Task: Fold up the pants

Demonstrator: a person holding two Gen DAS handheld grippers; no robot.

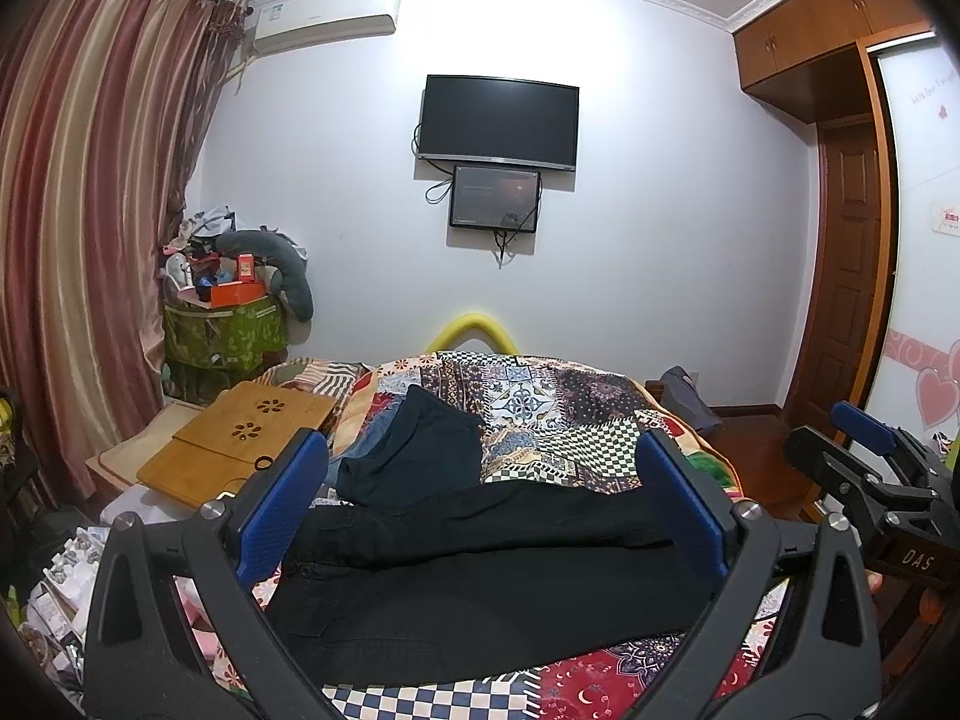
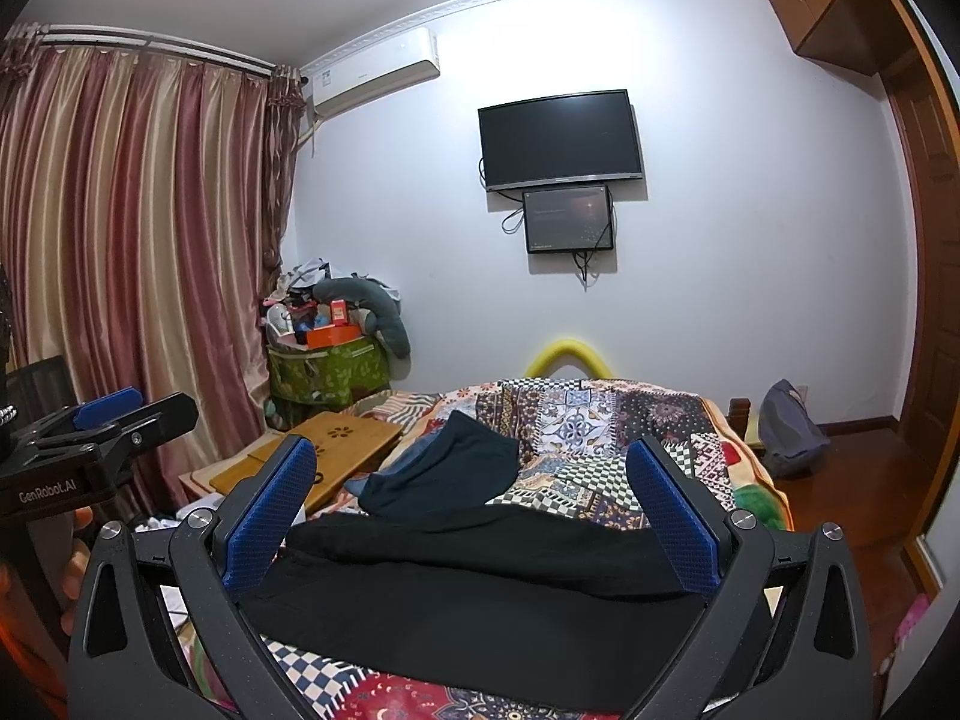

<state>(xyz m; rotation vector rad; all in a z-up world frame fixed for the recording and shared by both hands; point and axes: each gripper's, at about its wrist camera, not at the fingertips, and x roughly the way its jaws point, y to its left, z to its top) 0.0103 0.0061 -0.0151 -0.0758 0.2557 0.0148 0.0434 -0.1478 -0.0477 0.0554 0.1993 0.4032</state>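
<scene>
Black pants (image 1: 480, 576) lie across the near end of a bed covered by a patchwork quilt (image 1: 540, 414); they also show in the right wrist view (image 2: 480, 588). One layer lies folded over the other. My left gripper (image 1: 480, 480) hovers above them, open and empty, blue pads wide apart. My right gripper (image 2: 474, 480) hovers likewise, open and empty. The right gripper shows at the right edge of the left wrist view (image 1: 870, 456); the left gripper shows at the left of the right wrist view (image 2: 102, 426).
A dark navy garment (image 1: 420, 450) over blue jeans lies further up the bed. A bamboo lap tray (image 1: 240, 438) sits at the bed's left. A cluttered green bin (image 1: 228, 330), curtains, wall TV (image 1: 498, 120) and wardrobe stand around.
</scene>
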